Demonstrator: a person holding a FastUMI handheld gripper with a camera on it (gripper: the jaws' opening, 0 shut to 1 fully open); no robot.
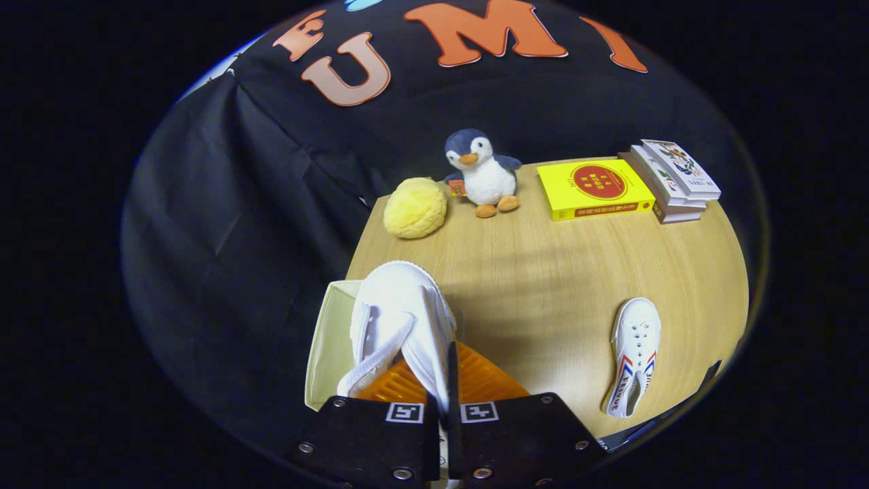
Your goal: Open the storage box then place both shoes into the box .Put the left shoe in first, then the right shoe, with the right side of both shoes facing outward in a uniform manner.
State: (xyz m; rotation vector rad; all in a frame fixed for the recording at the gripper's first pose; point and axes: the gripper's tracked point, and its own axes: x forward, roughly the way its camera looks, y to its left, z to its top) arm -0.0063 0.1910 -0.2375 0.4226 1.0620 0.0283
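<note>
My gripper [445, 380] is shut on a white canvas shoe [400, 319], pinching the shoe's side wall between its fingers. The shoe hangs toe-forward over the open cream storage box [333, 339], which sits at the table's near left corner; most of the box's inside is hidden by the shoe. A second white shoe [635, 353] with red and blue side stripes lies flat on the wooden table [557, 278], off to the right of the fingers, toe pointing away.
Beyond the fingers at the table's far edge sit a yellow plush ball [415, 207], a penguin toy [482, 173], a yellow book [594, 189] and a stack of books [672, 178]. Black cloth drops past the table's left edge.
</note>
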